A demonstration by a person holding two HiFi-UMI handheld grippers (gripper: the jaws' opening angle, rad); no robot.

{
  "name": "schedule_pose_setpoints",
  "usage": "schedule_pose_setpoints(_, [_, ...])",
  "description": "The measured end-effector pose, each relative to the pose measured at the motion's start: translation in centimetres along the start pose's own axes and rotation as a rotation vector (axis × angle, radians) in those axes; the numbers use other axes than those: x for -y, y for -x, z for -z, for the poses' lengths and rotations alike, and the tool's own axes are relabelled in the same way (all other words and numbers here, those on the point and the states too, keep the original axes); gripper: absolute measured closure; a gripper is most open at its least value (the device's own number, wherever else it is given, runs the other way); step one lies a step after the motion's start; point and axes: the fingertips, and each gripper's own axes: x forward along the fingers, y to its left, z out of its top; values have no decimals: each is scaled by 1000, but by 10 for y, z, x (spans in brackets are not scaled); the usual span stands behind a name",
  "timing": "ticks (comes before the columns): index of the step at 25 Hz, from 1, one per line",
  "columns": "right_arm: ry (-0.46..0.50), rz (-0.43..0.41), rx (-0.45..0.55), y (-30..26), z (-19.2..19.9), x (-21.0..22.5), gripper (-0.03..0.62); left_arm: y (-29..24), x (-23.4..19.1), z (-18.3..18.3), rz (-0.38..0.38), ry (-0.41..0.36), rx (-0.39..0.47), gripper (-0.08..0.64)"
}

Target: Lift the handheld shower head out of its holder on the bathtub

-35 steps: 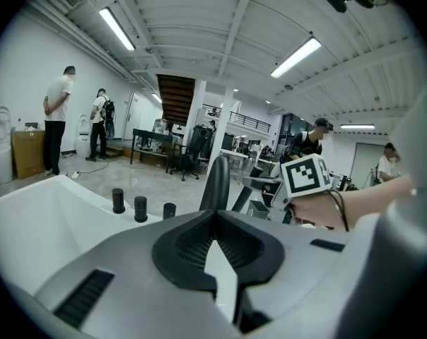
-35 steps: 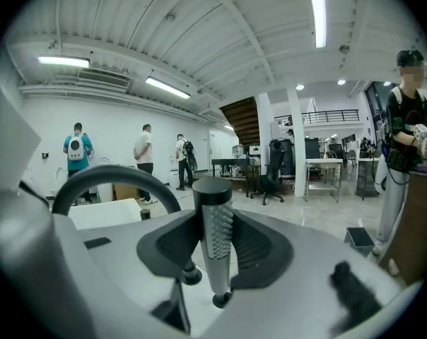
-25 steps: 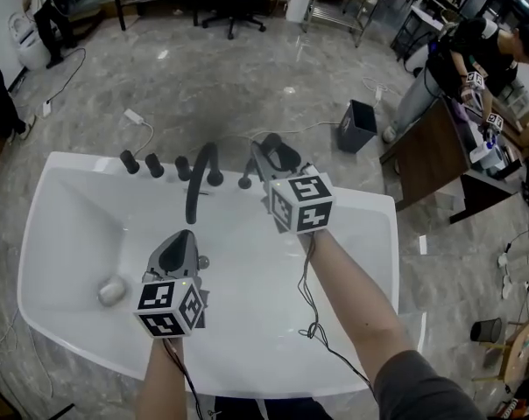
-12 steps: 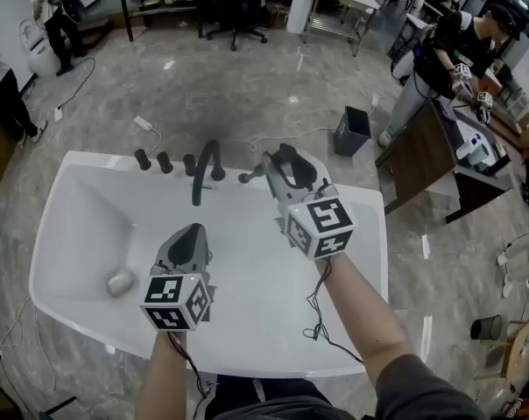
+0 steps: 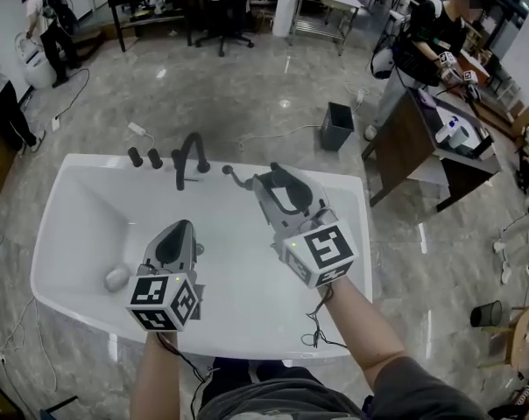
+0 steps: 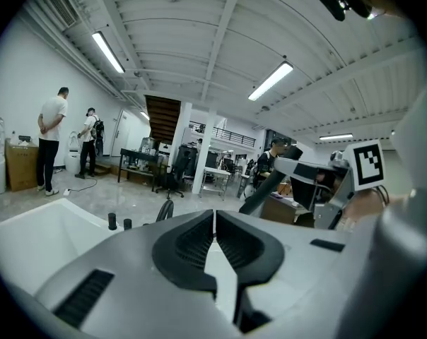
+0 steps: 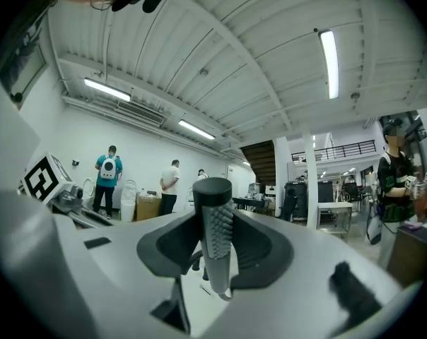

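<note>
My right gripper [image 5: 257, 185] is shut on the dark handheld shower head [image 5: 233, 174], which hangs in the air over the white bathtub's [image 5: 81, 191] far rim. In the right gripper view the shower head [image 7: 215, 224] stands upright between the pads of the right gripper [image 7: 215, 249], nozzle face showing. My left gripper [image 5: 179, 231] hovers over the tub's basin with nothing in it. The left gripper view shows the left gripper [image 6: 214, 221] with its jaws together. A black curved spout [image 5: 186, 157] and round knobs [image 5: 135, 157] stand on the far rim. Which fitting is the holder, I cannot tell.
A round drain plug [image 5: 117, 277] lies in the basin at the left. Beyond the tub are a dark bin [image 5: 336, 125], a cable on the grey floor [image 5: 273, 134], a wooden desk [image 5: 415, 147] and a person [image 5: 422, 46] at the right. Other people stand far left.
Both grippers have risen and drawn back from the far rim. The right one has carried the shower head up and away from the fittings.
</note>
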Motion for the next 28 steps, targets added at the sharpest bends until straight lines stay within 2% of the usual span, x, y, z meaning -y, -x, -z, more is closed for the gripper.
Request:
schedule_pose_setpoints(15, [-18,-7,92,180,-44,4,449,87,97,3,-15,-12,71,538])
schedule_pose_setpoints(22, [-68,21,42,243,-19,-16,449,109,114,34,-2,-9,42,538])
schedule_pose_setpoints(28, [-109,28,13,264,4,-21,449,110,118,52,11,-3,3,538])
